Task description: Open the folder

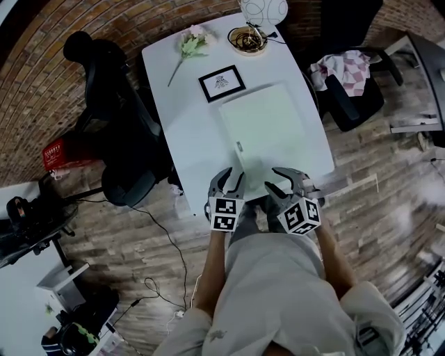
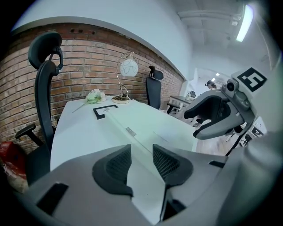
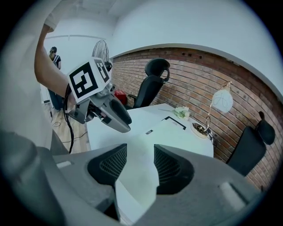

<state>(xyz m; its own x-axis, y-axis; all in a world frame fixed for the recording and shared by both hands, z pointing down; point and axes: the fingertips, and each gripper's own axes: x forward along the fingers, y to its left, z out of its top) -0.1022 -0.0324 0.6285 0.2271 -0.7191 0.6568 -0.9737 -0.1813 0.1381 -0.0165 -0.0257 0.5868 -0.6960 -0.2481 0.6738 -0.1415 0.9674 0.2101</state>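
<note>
A pale, translucent folder (image 1: 268,126) lies flat and closed on the white table (image 1: 182,118), with a small label (image 1: 239,147) near its left edge. My left gripper (image 1: 233,181) hovers at the near table edge by the folder's near left corner, jaws apart and empty. My right gripper (image 1: 281,181) hovers beside it at the folder's near edge, also open with nothing between its fingers. In the left gripper view the folder (image 2: 146,123) stretches ahead beyond the left gripper (image 2: 142,163), and the right gripper (image 2: 216,115) hangs at the right. The right gripper view looks past the right gripper (image 3: 140,167) along the folder (image 3: 163,131).
Behind the folder lie a black-framed card (image 1: 222,83), a flower sprig (image 1: 189,43), and a lamp (image 1: 263,10) on a round base (image 1: 247,39). A black office chair (image 1: 111,104) stands left of the table, another chair with a checked cloth (image 1: 348,73) at the right. Cables run over the wooden floor.
</note>
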